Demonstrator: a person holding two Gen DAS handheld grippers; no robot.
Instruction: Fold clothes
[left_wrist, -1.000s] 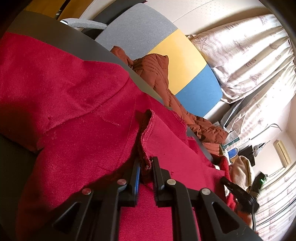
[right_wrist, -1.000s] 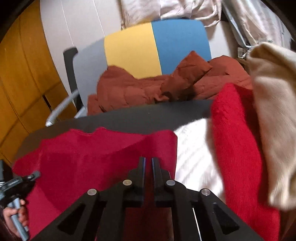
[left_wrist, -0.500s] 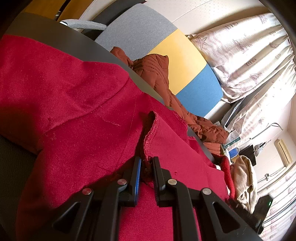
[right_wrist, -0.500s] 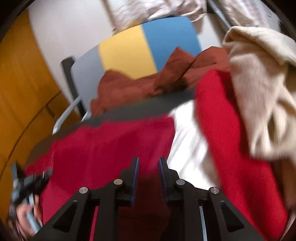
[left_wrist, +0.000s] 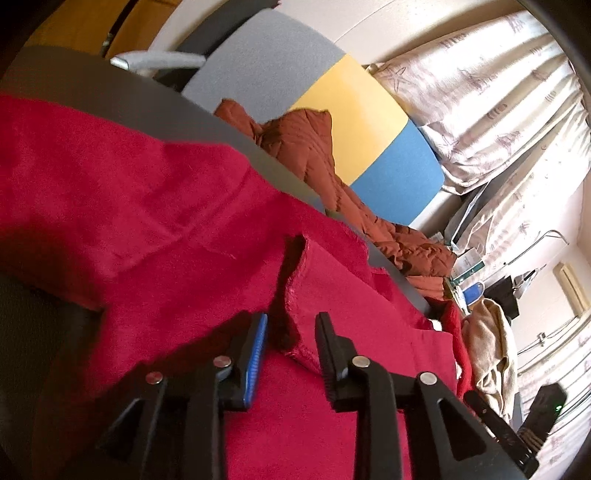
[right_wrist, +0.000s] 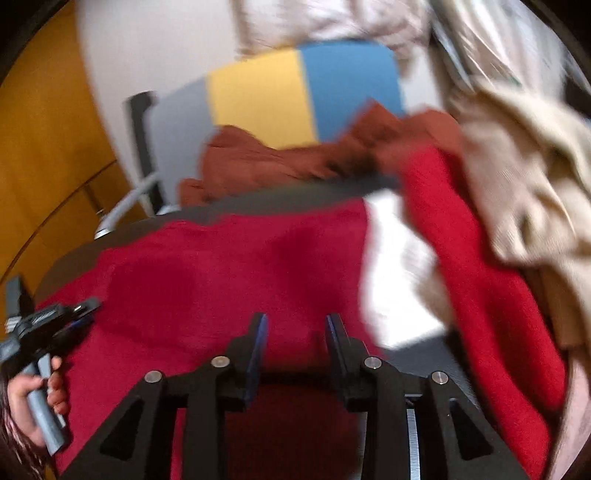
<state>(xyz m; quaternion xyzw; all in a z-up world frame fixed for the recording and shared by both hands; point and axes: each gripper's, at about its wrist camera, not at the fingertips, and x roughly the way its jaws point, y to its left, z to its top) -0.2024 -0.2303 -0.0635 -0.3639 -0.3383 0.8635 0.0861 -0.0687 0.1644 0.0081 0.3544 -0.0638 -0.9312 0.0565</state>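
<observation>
On the dark table (left_wrist: 29, 332) the red top (left_wrist: 166, 221) lies spread out, one edge flipped over itself. Both my left jaws (left_wrist: 290, 334) and right jaws (right_wrist: 295, 332) gape wide, holding nothing. I think the cloth should lie flat and smooth, edges lined up.

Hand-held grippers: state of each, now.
Left hand-held gripper: open, astride a raised fold of the red garment.
Right hand-held gripper: open, holding nothing.

Bright daylight through the curtains (left_wrist: 480, 96) — sharp left view, motion-blurred right, dark fisheye corners.
</observation>
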